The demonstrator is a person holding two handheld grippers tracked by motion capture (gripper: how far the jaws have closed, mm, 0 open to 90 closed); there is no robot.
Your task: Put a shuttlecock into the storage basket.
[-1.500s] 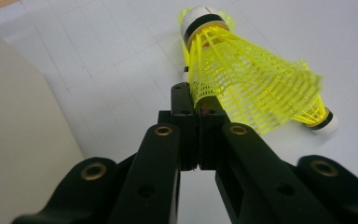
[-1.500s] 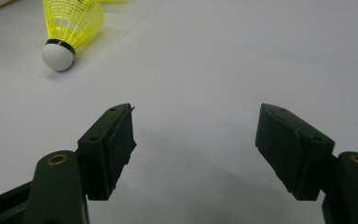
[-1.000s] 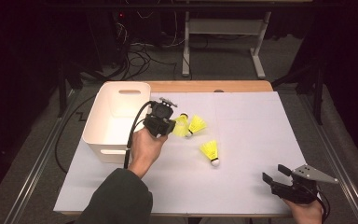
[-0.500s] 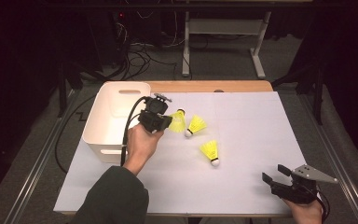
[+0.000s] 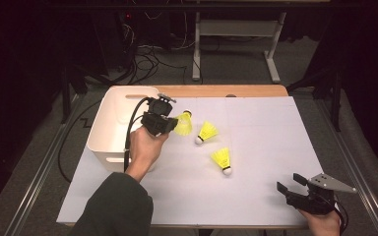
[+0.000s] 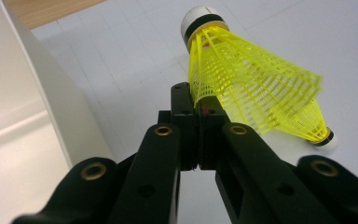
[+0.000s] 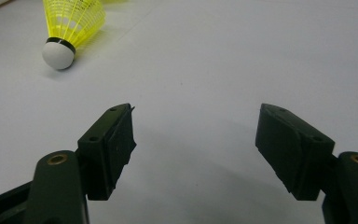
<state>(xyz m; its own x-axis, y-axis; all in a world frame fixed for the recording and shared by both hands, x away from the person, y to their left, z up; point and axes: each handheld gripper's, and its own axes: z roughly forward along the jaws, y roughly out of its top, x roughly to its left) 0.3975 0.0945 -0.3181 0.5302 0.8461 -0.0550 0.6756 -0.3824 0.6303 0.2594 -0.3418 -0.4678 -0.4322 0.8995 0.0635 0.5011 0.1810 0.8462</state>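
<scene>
My left gripper (image 5: 170,125) is shut on the skirt edge of a yellow shuttlecock (image 5: 183,123), held just right of the white bin (image 5: 109,129). In the left gripper view the jaws pinch the mesh of that shuttlecock (image 6: 247,79), its white cork pointing away. Two more yellow shuttlecocks lie on the white mat, one (image 5: 206,132) near the held one and another (image 5: 222,160) closer to me. The cork of a second shuttlecock (image 6: 327,138) peeks out behind the held skirt. My right gripper (image 5: 289,187) rests open at the front right of the table, with a shuttlecock (image 7: 70,25) lying far ahead of its jaws.
The white bin's wall (image 6: 23,116) stands close on the left of my left gripper. A white mat (image 5: 261,147) covers the wooden table (image 5: 226,91). Cables and a metal stand (image 5: 236,34) lie on the dark floor behind.
My left gripper has carried the held shuttlecock leftward, from among the other two toward the bin's right wall. The right gripper has stayed put.
</scene>
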